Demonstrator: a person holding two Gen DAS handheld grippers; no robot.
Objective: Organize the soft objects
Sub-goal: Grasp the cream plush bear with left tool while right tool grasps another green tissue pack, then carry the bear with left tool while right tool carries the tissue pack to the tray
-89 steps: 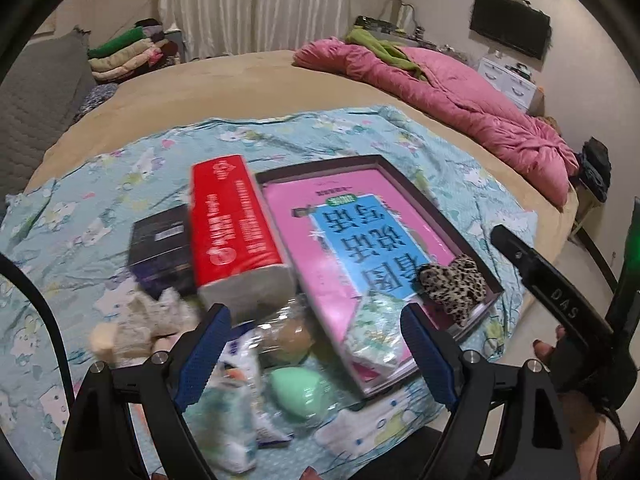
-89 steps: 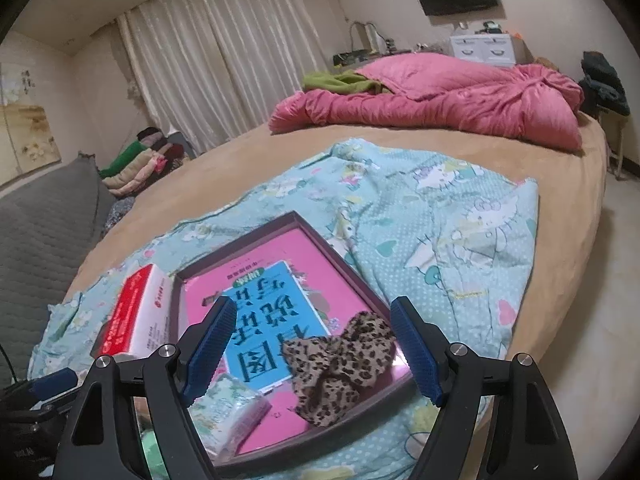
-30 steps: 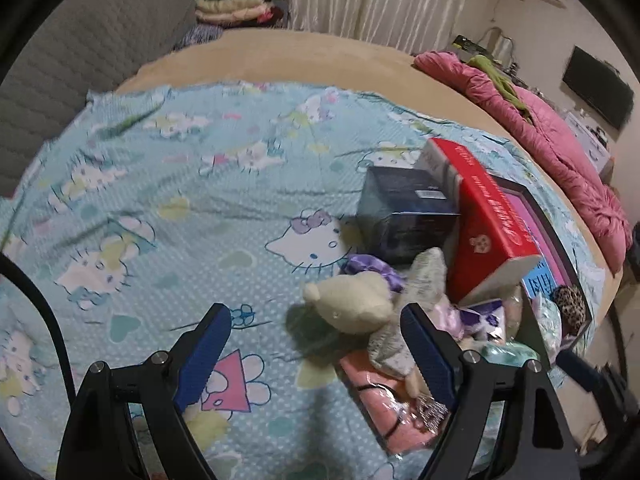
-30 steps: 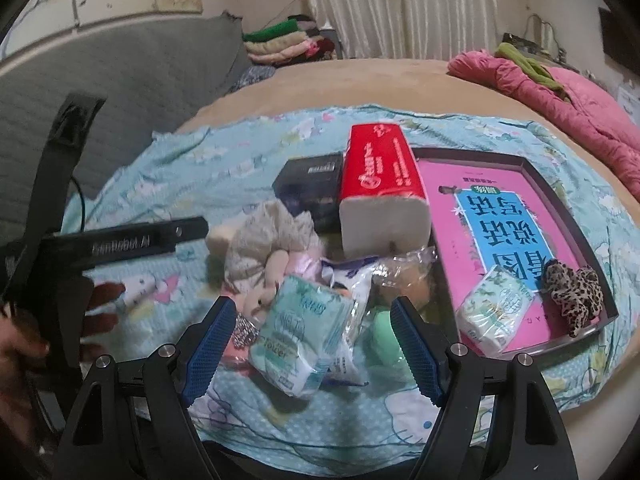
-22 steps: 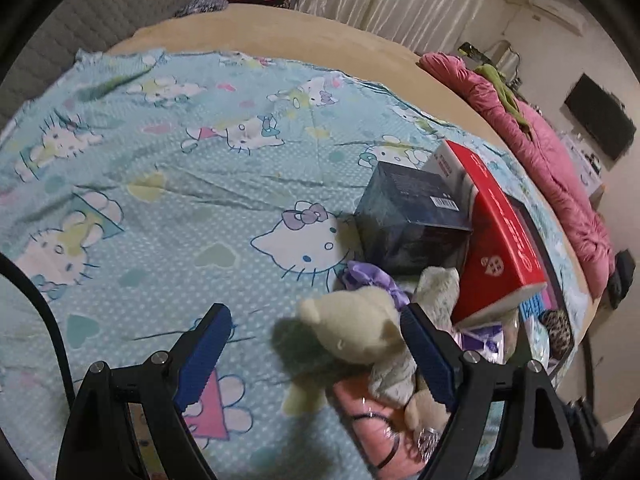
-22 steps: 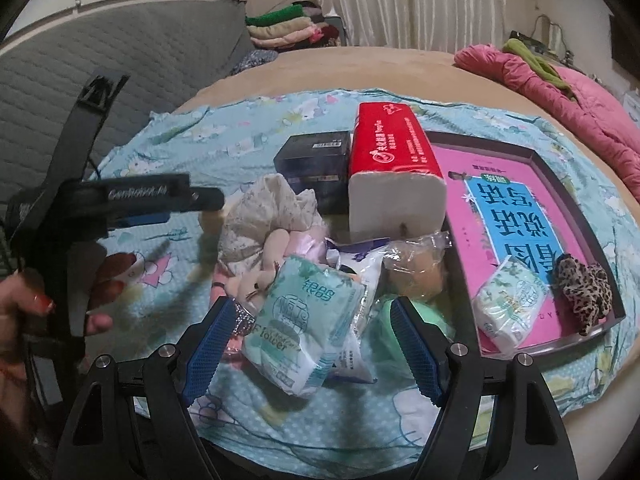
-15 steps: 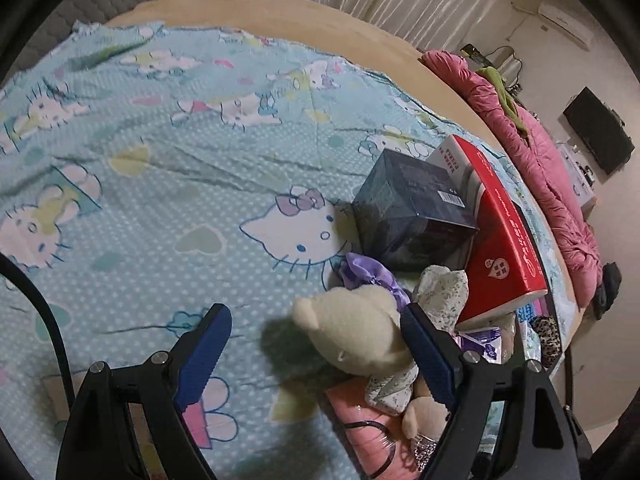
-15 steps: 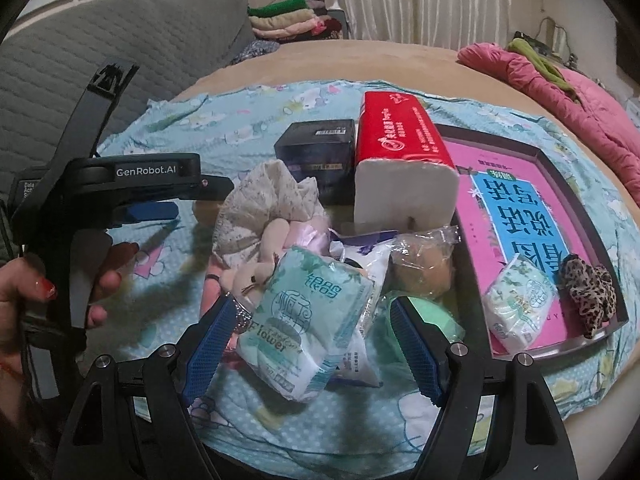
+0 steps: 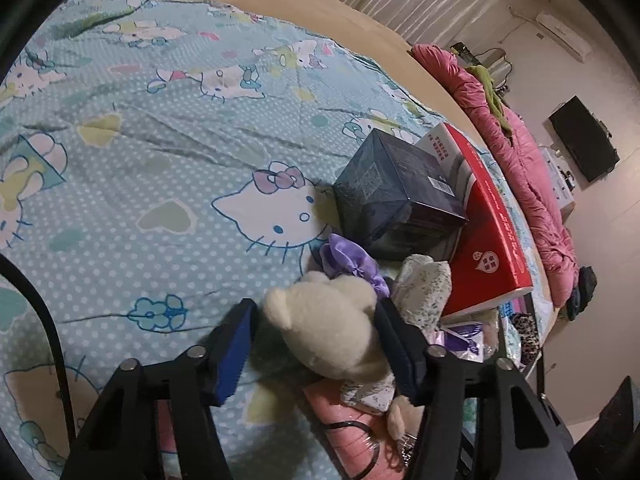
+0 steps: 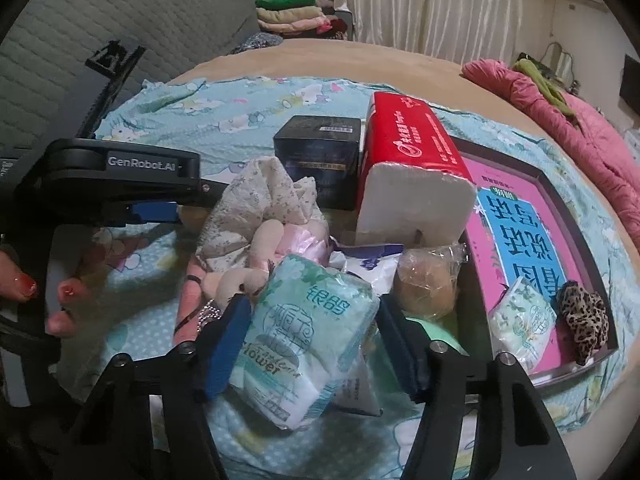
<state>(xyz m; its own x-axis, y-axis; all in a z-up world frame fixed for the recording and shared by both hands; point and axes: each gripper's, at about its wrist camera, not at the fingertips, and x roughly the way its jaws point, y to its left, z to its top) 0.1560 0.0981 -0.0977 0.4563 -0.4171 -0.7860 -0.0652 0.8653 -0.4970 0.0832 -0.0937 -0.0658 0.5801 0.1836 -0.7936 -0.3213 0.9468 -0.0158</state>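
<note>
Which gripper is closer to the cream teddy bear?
Left. The left gripper has the cream teddy bear between its jaws, which have just been closing. The right gripper is farther off, around the green tissue pack.

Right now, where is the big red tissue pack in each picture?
Left wrist view: the red tissue pack lies right of centre, just past the dark box.
Right wrist view: the red tissue pack stands above centre, its white end facing the camera.
Shared landmark: the dark box sits right beside it in both views.
</note>
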